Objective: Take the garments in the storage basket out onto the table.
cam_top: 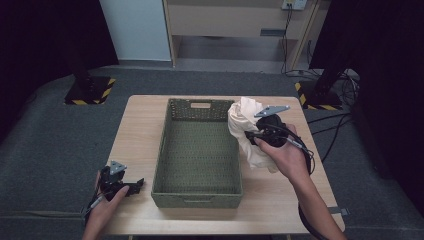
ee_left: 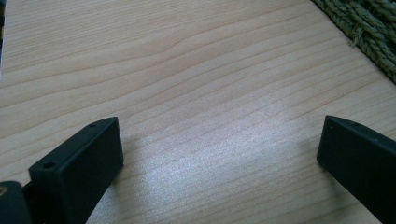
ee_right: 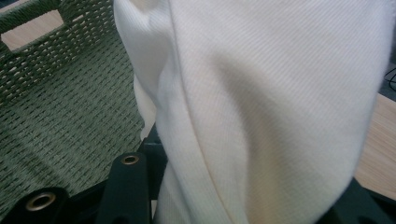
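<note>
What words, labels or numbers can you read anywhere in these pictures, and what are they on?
None can be read. The woven basket, the white cloth held by the right claw, the left claw and the wooden table carry no lettering. The yellow-and-black hazard stripes on the stand base are only a pattern.

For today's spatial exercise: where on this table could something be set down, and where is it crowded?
Free: the green basket's floor, and the table strip left of it, beyond the open left gripper. Crowded: right of the basket, where the right gripper holds up a white cloth.
</note>
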